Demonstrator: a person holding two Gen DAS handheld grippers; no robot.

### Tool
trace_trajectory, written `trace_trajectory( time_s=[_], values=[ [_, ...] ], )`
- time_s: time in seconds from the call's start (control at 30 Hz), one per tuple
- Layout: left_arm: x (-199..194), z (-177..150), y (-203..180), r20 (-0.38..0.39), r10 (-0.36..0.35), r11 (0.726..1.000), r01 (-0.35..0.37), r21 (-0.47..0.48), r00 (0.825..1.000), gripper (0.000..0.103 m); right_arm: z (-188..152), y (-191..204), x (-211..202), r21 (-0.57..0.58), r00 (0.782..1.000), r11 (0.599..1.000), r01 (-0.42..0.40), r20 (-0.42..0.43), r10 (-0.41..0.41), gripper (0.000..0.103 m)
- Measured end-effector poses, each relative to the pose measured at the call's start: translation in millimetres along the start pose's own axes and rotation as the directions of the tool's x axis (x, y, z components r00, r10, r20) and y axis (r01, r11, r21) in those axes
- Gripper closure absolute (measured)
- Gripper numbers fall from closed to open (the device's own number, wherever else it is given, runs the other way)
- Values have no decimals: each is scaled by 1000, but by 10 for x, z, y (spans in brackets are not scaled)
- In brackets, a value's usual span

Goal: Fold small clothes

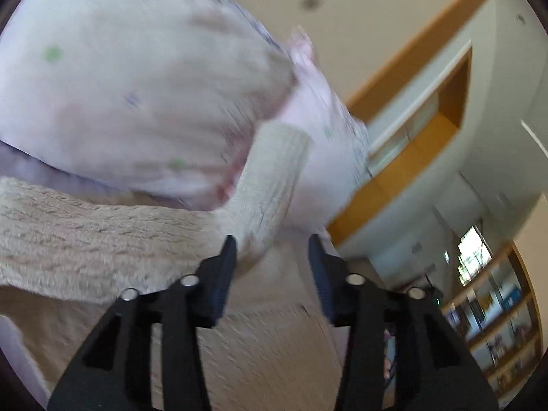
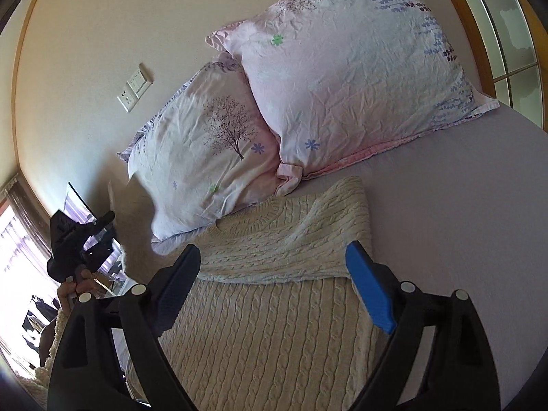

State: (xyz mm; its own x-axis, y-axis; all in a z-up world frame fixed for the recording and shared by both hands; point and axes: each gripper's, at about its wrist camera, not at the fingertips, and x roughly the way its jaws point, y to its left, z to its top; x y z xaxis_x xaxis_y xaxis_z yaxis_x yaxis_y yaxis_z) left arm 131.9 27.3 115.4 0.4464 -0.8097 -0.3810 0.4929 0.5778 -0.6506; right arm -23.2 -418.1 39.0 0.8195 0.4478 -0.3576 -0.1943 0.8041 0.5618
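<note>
A cream cable-knit sweater (image 2: 274,325) lies on the lavender bed sheet (image 2: 462,222), its right sleeve folded across the chest (image 2: 291,239). My right gripper (image 2: 274,257) is open and empty just above the sweater's body. In the left wrist view the picture is blurred: my left gripper (image 1: 272,243) is open, and the sweater's ribbed sleeve cuff (image 1: 270,185) hangs in the air beside the left fingertip (image 1: 229,250), apart from it. The left gripper also shows at the left edge of the right wrist view (image 2: 102,226), with the airborne sleeve blurred next to it.
Two floral pillows (image 2: 342,68) (image 2: 205,147) lie against the cream wall at the head of the bed, touching the sweater's collar. A wall socket plate (image 2: 135,87) is on the wall. A wooden window frame (image 2: 479,34) is at the right. Shelves (image 1: 496,325) stand across the room.
</note>
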Motion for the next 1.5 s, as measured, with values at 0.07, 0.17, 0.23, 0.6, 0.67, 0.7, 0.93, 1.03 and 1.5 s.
trace_trajectory(
  time_s=[0.07,0.17,0.23,0.6,0.67,0.7,0.93,1.03,1.5],
  values=[
    [244,-263,-182,-129,-29,999,34,37,991,52,-82,-74,-105,10,999,999,-31,-21,31,15],
    [-134,-559,-155,-121,-31,998,38,53,992,42,-271,-207,-377,-29,997,997,-64,-44,63,14],
    [-571,-738,-96,-91,-25,997,32,73,996,34,-455,-296,-538,-45,987,990,-132,-97,127,14],
    [-2125,-2326,628,-28,147,983,-149,-107,989,13,-1573,-733,-817,80,874,955,-284,-387,293,14],
    [-1967,-2452,748,-70,153,975,-163,-153,986,14,-1631,-794,-684,138,858,946,-294,-397,325,18],
    [-1863,-2475,775,-90,153,973,-166,-159,984,15,-1659,-787,-625,159,847,938,-308,-402,346,20],
    [-1322,-2441,845,-146,151,970,-175,-170,978,29,-1779,-591,-263,165,804,911,-378,-430,411,63],
    [-1273,-2453,948,-125,27,960,-60,-274,992,80,-1803,-495,-288,150,787,885,-440,-410,461,94],
    [-1239,-468,723,206,99,974,-52,-220,974,96,477,294,57,-75,921,918,-389,-31,388,95]
  ],
)
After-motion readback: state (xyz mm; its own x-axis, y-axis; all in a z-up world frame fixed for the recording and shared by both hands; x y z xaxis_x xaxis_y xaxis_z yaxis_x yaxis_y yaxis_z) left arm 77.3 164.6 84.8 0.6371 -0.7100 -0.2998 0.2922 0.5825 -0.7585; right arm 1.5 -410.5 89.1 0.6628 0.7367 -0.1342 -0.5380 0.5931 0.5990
